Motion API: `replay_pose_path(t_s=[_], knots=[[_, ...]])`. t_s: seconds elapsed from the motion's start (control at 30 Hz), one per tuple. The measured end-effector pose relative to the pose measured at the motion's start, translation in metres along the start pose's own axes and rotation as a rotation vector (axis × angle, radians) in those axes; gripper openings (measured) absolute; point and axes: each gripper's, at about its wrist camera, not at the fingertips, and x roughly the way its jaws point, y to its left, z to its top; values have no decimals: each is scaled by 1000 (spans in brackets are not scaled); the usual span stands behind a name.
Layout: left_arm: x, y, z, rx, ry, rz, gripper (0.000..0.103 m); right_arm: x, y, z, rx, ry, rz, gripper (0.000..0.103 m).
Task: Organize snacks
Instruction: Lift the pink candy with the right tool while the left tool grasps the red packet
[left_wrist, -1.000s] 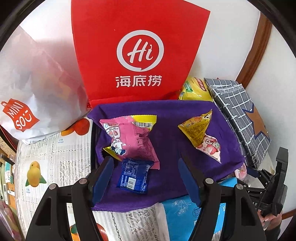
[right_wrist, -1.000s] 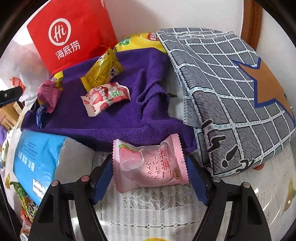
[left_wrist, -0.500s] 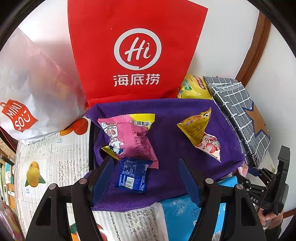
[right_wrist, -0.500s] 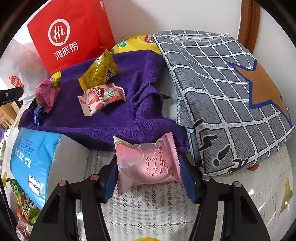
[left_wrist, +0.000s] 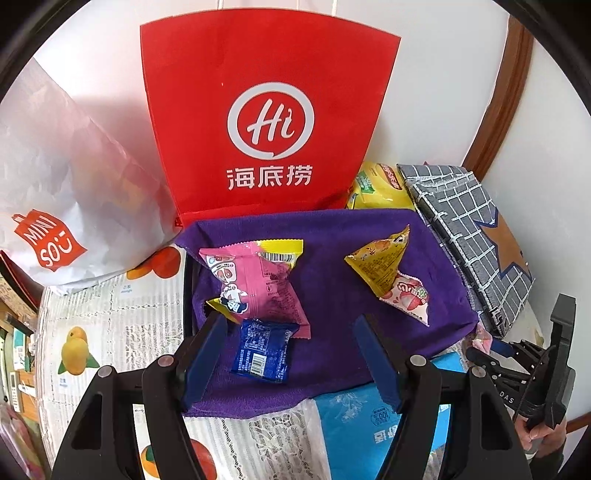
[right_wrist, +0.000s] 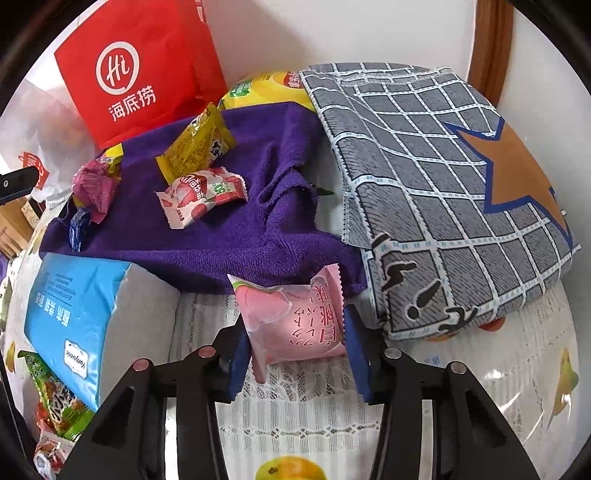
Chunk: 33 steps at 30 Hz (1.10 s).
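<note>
A purple towel (left_wrist: 325, 266) holds several snacks: a pink packet (left_wrist: 258, 280), a small blue packet (left_wrist: 264, 350), a yellow packet (left_wrist: 380, 262) and a strawberry packet (left_wrist: 408, 299). My left gripper (left_wrist: 291, 354) is open above the towel's near edge, its fingers astride the blue packet without touching it. My right gripper (right_wrist: 295, 336) is shut on a pink peach packet (right_wrist: 295, 321), held just off the lace tablecloth near the towel's (right_wrist: 221, 229) front edge. The yellow packet (right_wrist: 195, 147) and strawberry packet (right_wrist: 201, 195) lie further back.
A red paper bag (left_wrist: 266, 118) and a white Miniso bag (left_wrist: 55, 192) stand at the back. A grey checked cloth bundle (right_wrist: 443, 184) lies right. A blue tissue pack (right_wrist: 77, 314) lies left of my right gripper. A yellow bag (left_wrist: 380, 184) sits behind the towel.
My right gripper has closed on the pink peach packet and lifted it slightly. My left gripper has drawn back a little, still open.
</note>
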Motion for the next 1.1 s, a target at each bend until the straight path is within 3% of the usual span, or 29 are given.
replay_pose_path(t_s=[0.23,0.4,0.67,0.8,1.1], knots=[[-21,-9,-8,14,-22,22,71,-35,-3,-9,21,-60,16,45],[-31,-17,-42,30,10,44,71,-57,-4,-21,31,-81,33,45],[-36,-4,-122,-68,134,21,71,-82,4,-50,20,-93,75,45],[-40,-4,-158,-98,177,70,71,-89,13,-64,-3,-87,96,45],[-31,-20,-188,-111,229,53,71,-105,18,-92,-19,-79,123,45]])
